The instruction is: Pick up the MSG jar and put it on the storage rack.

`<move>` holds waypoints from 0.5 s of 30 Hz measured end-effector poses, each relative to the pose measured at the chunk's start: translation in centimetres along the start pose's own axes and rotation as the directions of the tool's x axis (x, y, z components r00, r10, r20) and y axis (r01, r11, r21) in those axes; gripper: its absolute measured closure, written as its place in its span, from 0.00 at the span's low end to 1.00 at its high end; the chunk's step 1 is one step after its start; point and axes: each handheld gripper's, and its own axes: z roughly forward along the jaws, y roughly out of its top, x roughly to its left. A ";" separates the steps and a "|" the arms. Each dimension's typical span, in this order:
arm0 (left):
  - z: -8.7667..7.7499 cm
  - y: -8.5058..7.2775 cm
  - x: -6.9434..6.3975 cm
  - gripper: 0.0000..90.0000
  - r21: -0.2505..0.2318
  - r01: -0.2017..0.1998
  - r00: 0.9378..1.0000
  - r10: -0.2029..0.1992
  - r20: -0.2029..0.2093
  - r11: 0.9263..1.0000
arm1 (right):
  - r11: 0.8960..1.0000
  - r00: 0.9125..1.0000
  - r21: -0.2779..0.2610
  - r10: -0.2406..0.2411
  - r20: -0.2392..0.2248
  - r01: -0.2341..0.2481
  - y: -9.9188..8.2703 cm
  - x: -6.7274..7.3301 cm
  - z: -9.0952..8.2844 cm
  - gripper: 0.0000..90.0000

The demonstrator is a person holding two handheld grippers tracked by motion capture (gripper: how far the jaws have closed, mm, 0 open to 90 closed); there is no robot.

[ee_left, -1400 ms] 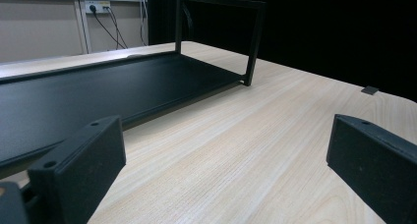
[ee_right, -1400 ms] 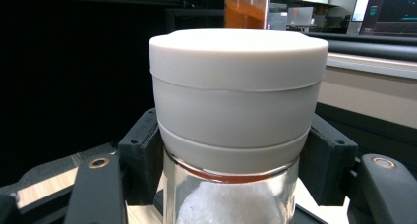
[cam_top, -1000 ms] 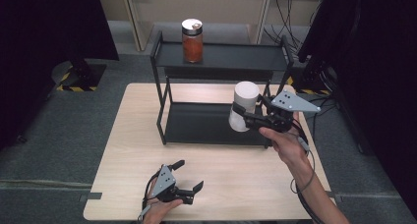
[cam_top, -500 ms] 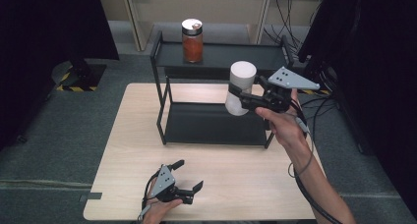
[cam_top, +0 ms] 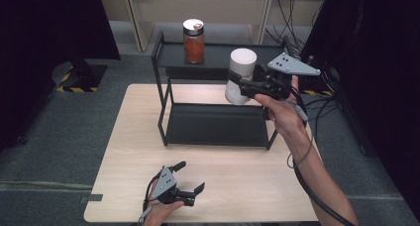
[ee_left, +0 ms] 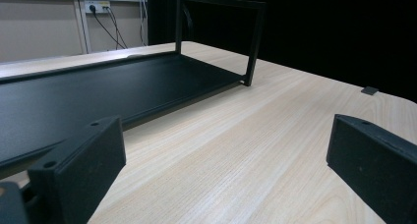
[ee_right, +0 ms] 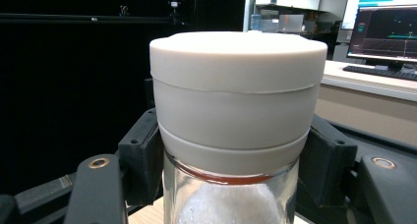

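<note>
Your right gripper (cam_top: pixel 237 84) was clamped on the white-lidded jar (cam_top: pixel 241 76), its jaws pressing either side of the glass just under the lid. You held the jar upright and clear of every surface, in front of the black two-tier shelf (cam_top: pixel 218 124), about level with its top tier. In the right gripper view the jar (ee_right: pixel 237 121) stood directly between your jaws, its lid above them and white grains visible through the glass below. Beyond your right gripper and off to its left, a jar of orange contents (cam_top: pixel 193 41) stood on the shelf's top tier. Your left gripper (cam_top: pixel 190 182) rested low on the wooden table (cam_top: pixel 237 186), well apart from the jar, jaws spread wide with nothing between them.
</note>
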 end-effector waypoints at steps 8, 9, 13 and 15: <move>0.0 0.0 0.1 0.01 0.001 0.007 1.000 -0.007 0.003 1.000 | 1.000 1.000 0.003 -0.010 0.019 0.010 1.4 0.2 1.2 0.39; 0.0 0.0 0.1 0.01 0.001 0.007 1.000 -0.007 0.004 1.000 | 1.000 1.000 0.002 -0.009 0.022 0.009 1.6 0.2 1.4 0.39; 0.0 0.0 0.1 0.01 -0.001 0.007 1.000 -0.007 0.007 1.000 | 1.000 0.999 0.002 -0.014 0.037 0.014 2.4 0.3 2.0 0.39; 0.0 0.0 0.1 0.01 0.000 0.007 1.000 -0.007 0.007 1.000 | 1.000 0.999 0.004 -0.017 0.044 0.017 2.8 0.4 2.4 0.39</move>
